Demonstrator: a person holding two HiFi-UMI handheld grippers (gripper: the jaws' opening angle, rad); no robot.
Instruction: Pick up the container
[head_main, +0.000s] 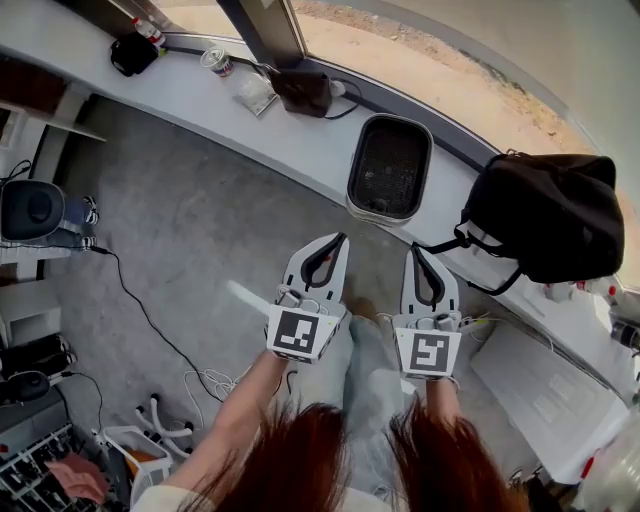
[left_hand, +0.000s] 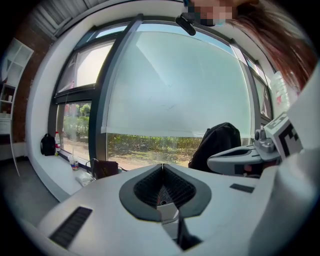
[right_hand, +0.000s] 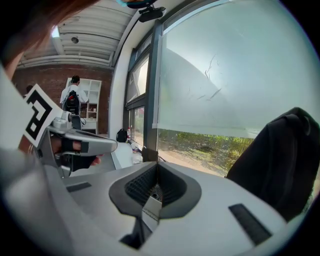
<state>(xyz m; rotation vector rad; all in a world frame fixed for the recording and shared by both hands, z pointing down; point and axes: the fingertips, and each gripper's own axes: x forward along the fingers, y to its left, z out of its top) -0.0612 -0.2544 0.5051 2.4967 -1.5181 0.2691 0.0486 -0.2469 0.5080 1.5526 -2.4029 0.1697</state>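
Bright window (left_hand: 175, 90) daylight; fisheye edges; sharp.

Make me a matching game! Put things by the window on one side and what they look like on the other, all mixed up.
Things:
1 container
2 backpack
3 cup
4 left gripper

Descriptions:
A all black, right of the container
B jaws shut, nothing held
C white rim, dark inside
D small, on the ledge left of the container

Pairs: 1-C, 2-A, 3-D, 4-B

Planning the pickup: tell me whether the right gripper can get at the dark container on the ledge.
Probably yes: nothing lies between the right gripper and the container, and the black bag sits aside. The gripper's shut jaws must open first.
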